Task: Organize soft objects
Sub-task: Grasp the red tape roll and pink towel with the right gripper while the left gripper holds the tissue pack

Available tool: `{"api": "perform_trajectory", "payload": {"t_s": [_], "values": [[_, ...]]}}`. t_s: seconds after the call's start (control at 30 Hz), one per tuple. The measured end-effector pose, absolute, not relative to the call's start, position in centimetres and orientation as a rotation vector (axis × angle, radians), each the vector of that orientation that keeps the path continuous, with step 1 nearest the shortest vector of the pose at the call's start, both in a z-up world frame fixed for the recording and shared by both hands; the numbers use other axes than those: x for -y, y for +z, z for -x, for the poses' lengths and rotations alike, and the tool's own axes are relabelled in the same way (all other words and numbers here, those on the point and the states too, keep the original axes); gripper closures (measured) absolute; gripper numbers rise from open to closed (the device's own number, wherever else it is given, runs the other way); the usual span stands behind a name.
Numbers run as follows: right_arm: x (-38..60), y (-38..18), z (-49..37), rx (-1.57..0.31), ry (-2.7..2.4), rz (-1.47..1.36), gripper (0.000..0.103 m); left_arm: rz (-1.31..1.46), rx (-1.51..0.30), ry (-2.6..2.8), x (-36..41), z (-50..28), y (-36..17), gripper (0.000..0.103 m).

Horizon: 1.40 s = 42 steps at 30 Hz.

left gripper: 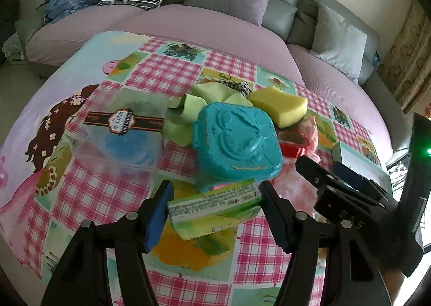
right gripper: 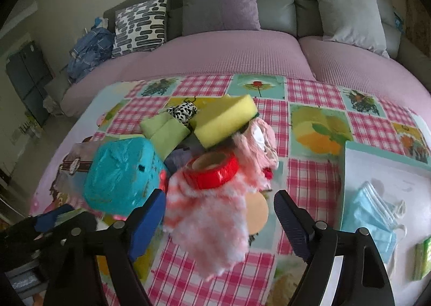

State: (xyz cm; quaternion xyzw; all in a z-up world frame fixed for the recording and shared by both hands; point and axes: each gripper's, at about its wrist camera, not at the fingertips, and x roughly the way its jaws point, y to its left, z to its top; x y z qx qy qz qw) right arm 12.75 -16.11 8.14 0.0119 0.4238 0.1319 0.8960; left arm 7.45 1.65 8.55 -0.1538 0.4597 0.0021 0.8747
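1. The left gripper (left gripper: 214, 211) holds a green wrapped packet (left gripper: 215, 209) between its pads, lifted just in front of the pile.
2. The right gripper (right gripper: 219, 214) stands wide around the pink-and-white fluffy cloth (right gripper: 210, 222); the pads are not pressing it.
3. The pile at the middle of the checked tablecloth (right gripper: 312, 179) holds a teal box (left gripper: 237, 141), yellow sponge (right gripper: 226, 120) and red tape roll (right gripper: 212, 168).
4. Sorting looks barely begun: only blue face masks (right gripper: 371, 219) lie in the white tray (right gripper: 390, 171) at the right edge.
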Motion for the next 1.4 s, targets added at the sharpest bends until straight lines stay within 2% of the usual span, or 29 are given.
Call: {"api": "perform_trajectory", "payload": {"t_s": [0.27,0.43,0.6,0.8,1.13,1.23,1.3,1.4], "values": [[14.2,7.3,-15.1,-0.892,0.255,0.062,0.024,0.357,-0.939,0.028,-3.5,-7.3,8.7,0.036],[13.7,6.1,-15.9,-0.927,0.257,0.08,0.036,0.369,-0.937,0.023,-3.9,-7.4,8.6,0.036],[14.0,5.9,-15.8,-0.933,0.271,0.045,0.054,0.367,-0.936,0.013,-3.8,-7.4,8.6,0.036],[14.7,7.0,-14.8,-0.912,0.28,0.024,0.062,0.359,-0.923,0.013,-3.7,-7.3,9.0,0.036],[15.6,6.7,-14.4,-0.935,0.28,0.039,0.061,0.345,-0.918,0.012,-3.3,-7.2,9.4,0.036],[15.6,6.9,-14.3,-0.931,0.269,0.064,0.056,0.346,-0.92,0.01,-3.2,-7.2,9.3,0.036],[15.4,7.0,-14.3,-0.922,0.242,0.103,0.047,0.347,-0.921,0.007,-3.3,-7.3,9.3,0.036],[14.9,7.5,-14.3,-0.901,0.212,0.171,0.046,0.351,-0.922,0.006,-3.5,-7.3,9.2,0.036]]}}
